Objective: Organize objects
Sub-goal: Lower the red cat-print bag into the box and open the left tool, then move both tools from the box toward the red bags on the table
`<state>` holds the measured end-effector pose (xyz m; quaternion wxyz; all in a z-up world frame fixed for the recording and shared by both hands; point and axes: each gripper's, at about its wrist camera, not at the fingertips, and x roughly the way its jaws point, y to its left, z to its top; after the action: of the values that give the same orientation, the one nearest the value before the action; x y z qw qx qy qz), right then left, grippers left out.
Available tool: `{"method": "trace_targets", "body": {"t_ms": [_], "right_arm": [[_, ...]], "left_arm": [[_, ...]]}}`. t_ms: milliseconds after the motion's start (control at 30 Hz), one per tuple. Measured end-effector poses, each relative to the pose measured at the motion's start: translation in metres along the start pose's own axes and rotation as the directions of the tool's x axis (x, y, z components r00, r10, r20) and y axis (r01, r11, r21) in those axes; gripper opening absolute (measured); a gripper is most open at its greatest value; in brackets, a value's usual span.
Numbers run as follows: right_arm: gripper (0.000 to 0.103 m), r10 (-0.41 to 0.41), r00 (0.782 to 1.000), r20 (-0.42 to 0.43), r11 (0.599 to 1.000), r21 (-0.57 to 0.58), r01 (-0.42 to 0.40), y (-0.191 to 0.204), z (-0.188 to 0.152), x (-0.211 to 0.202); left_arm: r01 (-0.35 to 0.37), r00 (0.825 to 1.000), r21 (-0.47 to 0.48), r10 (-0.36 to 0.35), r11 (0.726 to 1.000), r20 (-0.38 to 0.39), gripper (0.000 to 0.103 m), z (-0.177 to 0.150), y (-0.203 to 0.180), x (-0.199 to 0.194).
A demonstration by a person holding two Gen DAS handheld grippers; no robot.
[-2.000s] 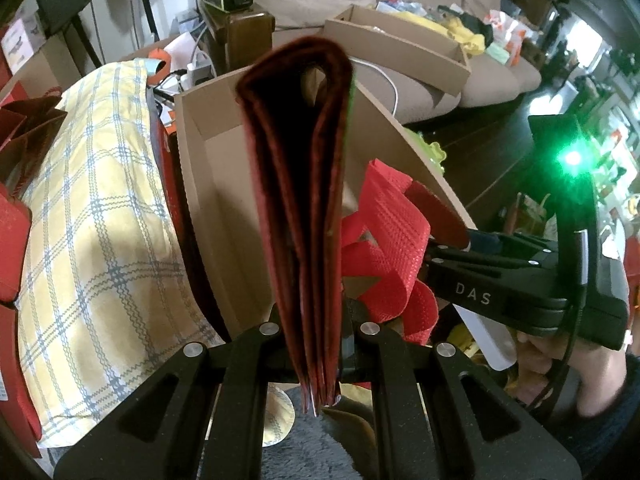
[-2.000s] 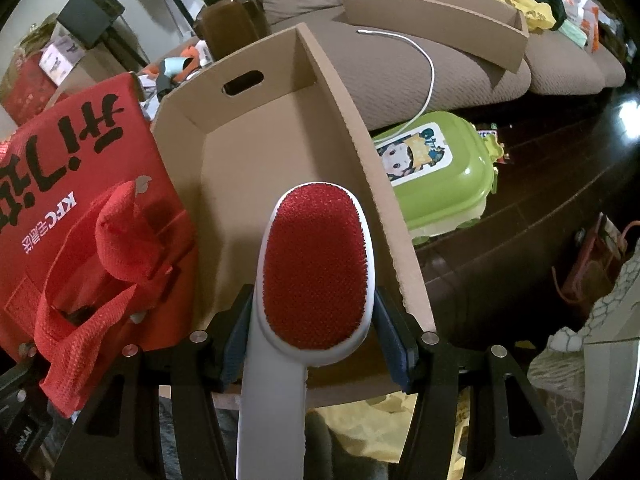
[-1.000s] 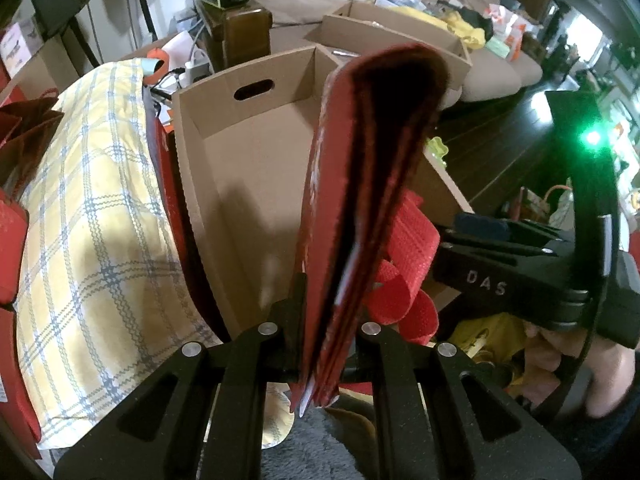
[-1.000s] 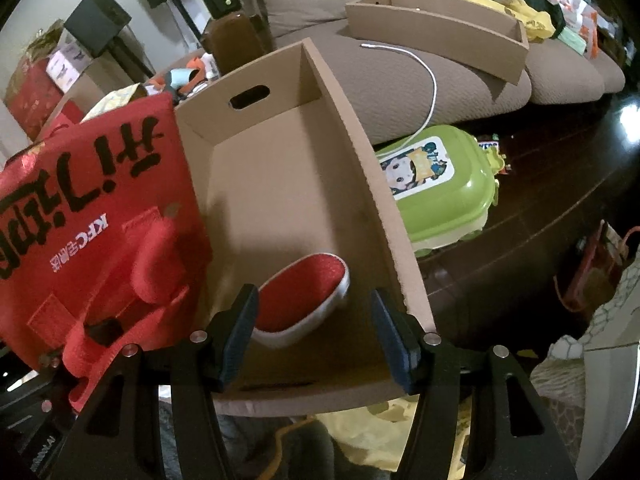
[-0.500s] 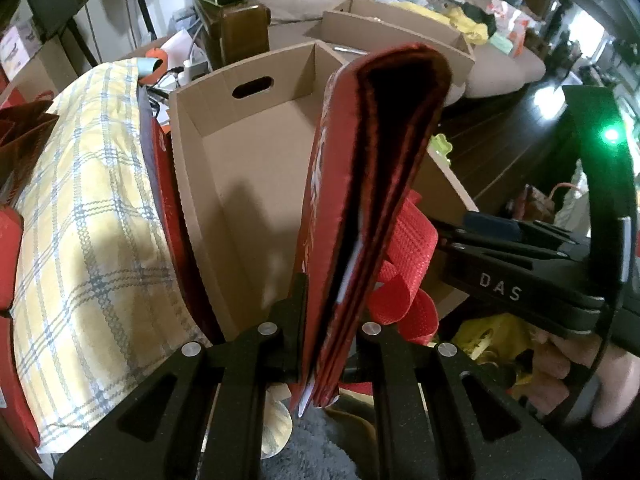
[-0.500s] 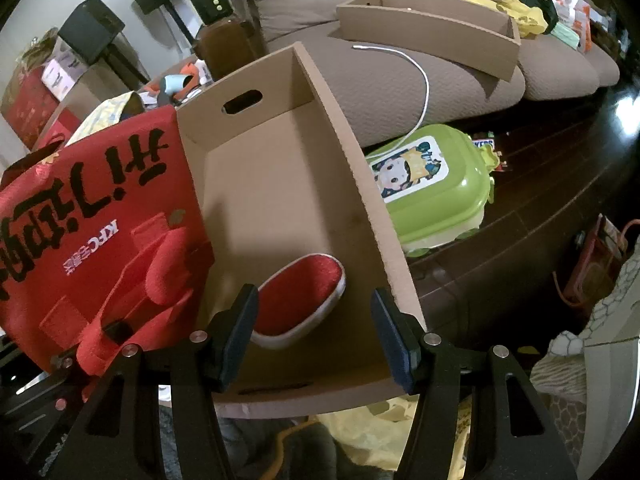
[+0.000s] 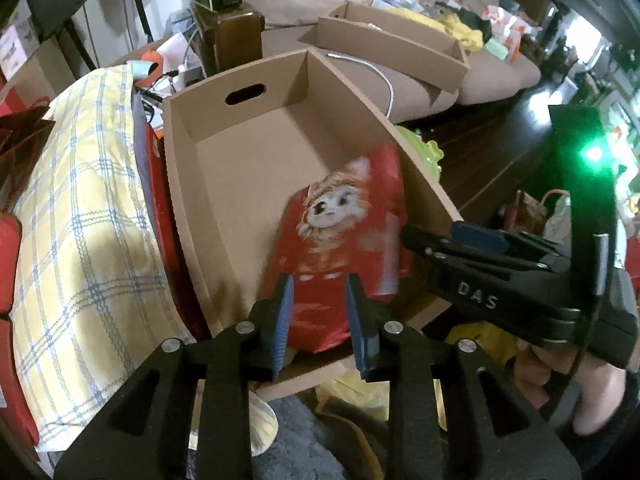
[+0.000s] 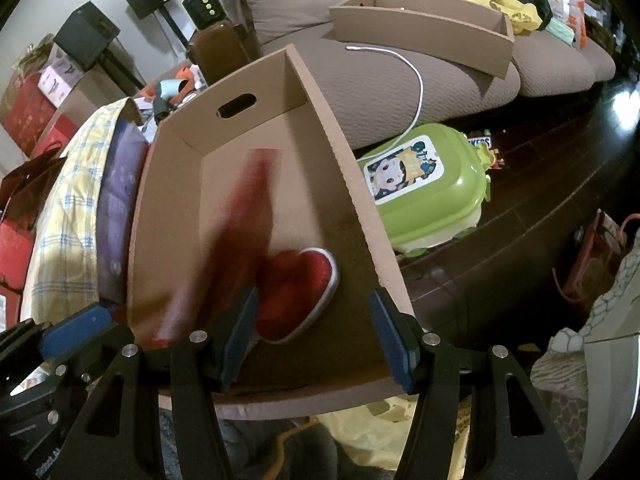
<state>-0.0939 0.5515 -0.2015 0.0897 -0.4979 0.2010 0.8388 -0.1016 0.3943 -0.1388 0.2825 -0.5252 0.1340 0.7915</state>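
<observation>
The folded red bag (image 7: 344,240), blurred as if in motion, sits in the cardboard box (image 7: 240,184) just ahead of the left hand-held gripper (image 7: 320,312), whose jaws stand spread, holding nothing. Beside it lies the red lint brush (image 8: 298,292), just beyond the right hand-held gripper (image 8: 316,340), likewise spread and empty, so both items seem placed for collecting in the box.

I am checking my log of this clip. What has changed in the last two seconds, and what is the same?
The right gripper let go of the lint brush, which now lies in the box. Then the left gripper opened its jaws and released the red bag; it is blurred, falling into the box beside the brush. The box, the plaid cushion and the green case stayed in place.
</observation>
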Motion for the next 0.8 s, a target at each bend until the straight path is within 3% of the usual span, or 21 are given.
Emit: {"method": "trace_targets", "body": {"t_ms": [233, 567, 667, 800], "right_arm": [[0.06, 0.002, 1.0, 0.006, 1.0, 0.006, -0.002, 0.0, 0.001, -0.001], [0.059, 0.026, 0.999, 0.041, 0.999, -0.047, -0.024, 0.013, 0.002, -0.01], [0.038, 0.04, 0.999, 0.029, 0.995, -0.097, -0.037, 0.022, 0.0, -0.007], [0.03, 0.037, 0.999, -0.002, 0.989, -0.142, -0.037, 0.029, -0.004, 0.0]], "left_arm": [[-0.003, 0.999, 0.001, 0.003, 1.0, 0.039, 0.034, 0.003, 0.0, -0.018], [0.028, 0.999, -0.037, -0.027, 0.999, 0.024, 0.034, -0.016, 0.024, -0.043], [0.036, 0.998, -0.052, -0.033, 0.998, 0.052, 0.034, -0.016, 0.03, -0.062], [0.032, 0.993, -0.04, -0.027, 0.999, 0.113, 0.034, -0.017, 0.035, -0.096]]}}
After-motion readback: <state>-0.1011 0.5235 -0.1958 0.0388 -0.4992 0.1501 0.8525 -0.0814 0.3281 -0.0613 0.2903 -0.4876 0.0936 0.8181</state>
